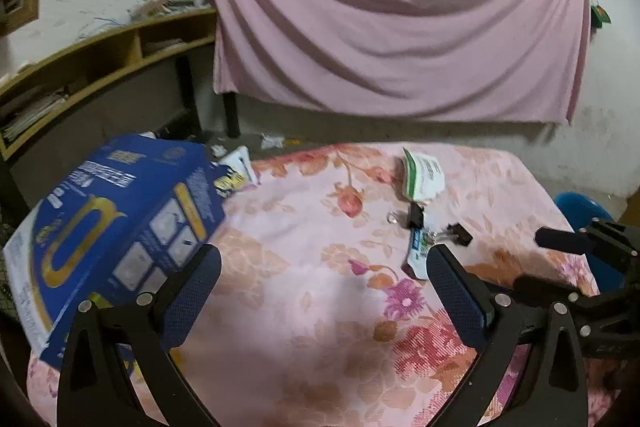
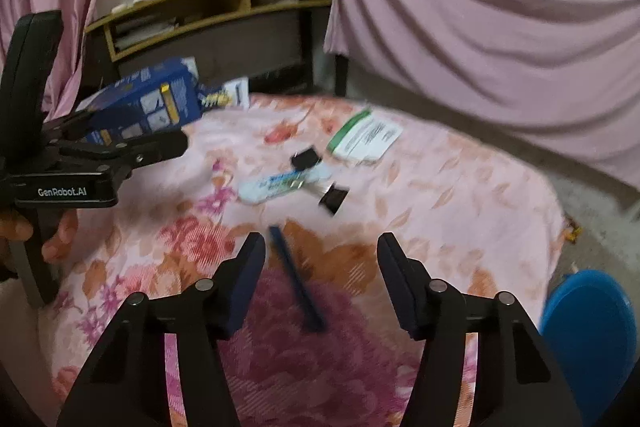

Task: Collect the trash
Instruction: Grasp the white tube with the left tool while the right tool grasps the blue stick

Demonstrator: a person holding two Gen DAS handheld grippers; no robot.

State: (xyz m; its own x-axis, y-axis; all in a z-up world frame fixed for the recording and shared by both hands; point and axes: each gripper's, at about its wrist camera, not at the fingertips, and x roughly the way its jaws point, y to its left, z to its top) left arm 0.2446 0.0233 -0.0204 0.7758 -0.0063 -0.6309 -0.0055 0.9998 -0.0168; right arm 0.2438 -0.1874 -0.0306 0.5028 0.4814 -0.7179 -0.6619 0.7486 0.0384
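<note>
A box (image 1: pixel 120 227) is sitting on the surface (image 1: pixel 304 307), far left of the packet (image 1: pixel 425 174). Two clips (image 2: pixel 306 158) are lying just in front of the packet.

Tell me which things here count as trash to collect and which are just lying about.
Likely trash:
white and green packet
white and blue wrapper
dark blue strip
blue box, possibly the bin for it

Just lying about:
black binder clips
pink sheet
wooden shelf
blue stool

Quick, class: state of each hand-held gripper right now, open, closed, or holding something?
Left hand-held gripper: open, holding nothing, above the floral cloth.
Right hand-held gripper: open, holding nothing; a blue strip lies below its fingers.
</note>
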